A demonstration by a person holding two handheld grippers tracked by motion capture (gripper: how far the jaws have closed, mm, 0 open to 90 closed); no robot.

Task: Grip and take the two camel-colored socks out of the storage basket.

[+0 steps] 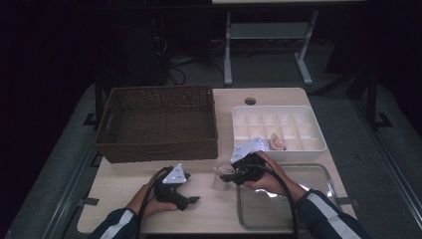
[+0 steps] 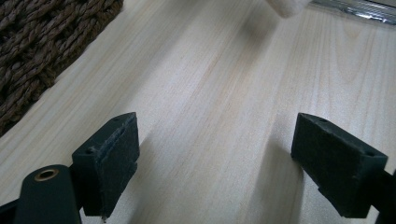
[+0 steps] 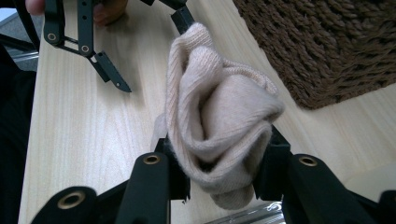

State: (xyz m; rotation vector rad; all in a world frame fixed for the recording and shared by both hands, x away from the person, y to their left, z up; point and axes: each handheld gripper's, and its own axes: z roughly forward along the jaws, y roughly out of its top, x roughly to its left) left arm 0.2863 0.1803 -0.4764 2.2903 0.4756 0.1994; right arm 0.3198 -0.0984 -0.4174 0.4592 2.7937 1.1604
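1. Right tool (image 3: 219, 182) is clamped on a beige sock (image 3: 219, 130); in my right gripper view the bunched knit is squeezed between the two black jaws and bulges up above them.
2. From the high view I see that right tool (image 1: 230, 174) held just above the counter (image 1: 199, 209), between the basket (image 1: 158, 123) and the glass tray (image 1: 278, 219), with the sock (image 1: 222, 170) at its tip.
3. Left tool (image 2: 215, 154) is open: my left gripper view has both pads apart with bare wood between them and nothing held.
4. In the high view the left tool (image 1: 191, 191) sits low over the counter, in front of the basket, near the right tool but not touching it.
5. My right gripper view catches the left tool (image 3: 116, 84) farther off across the wood, beyond the sock.
6. Behind the tray stands a white divided box (image 1: 278, 130), and I see another pale rolled piece (image 1: 276, 143) in one of its front compartments.
7. Basket is brown wicker, and it stands on the counter's left half; I see nothing inside it from above.
8. Both of the person's dark sleeves come in from the bottom edge.
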